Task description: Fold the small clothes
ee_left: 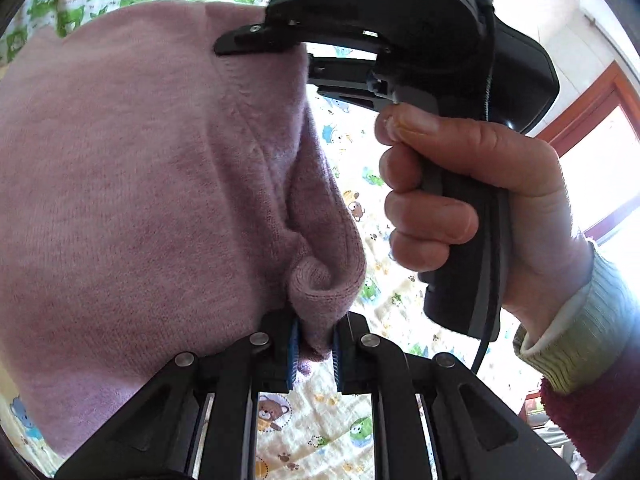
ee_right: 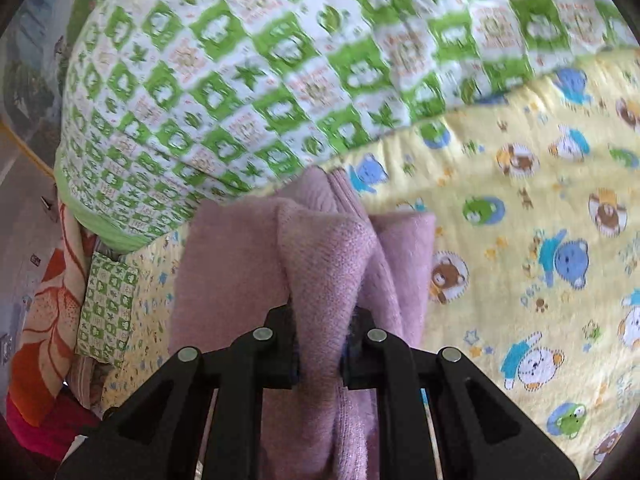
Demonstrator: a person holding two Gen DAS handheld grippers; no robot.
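One pink knitted garment was seen, and it was held by both tools at once. The left gripper was clenched on a rolled edge of the knit, with the blue pads pressed on it from both sides, and most of the fabric was spread ahead of this tool and to its left. The right gripper was also clenched on a bunched fold of the same garment, which stretched straight forward from its jaws, above the yellow animal-print sheet. One green checked quilt was lying farther ahead. In the left wrist view the right tool was seen ahead, gripped by a hand, so the held edge was judged to run between the two tools. Neither tool was judged nearer.
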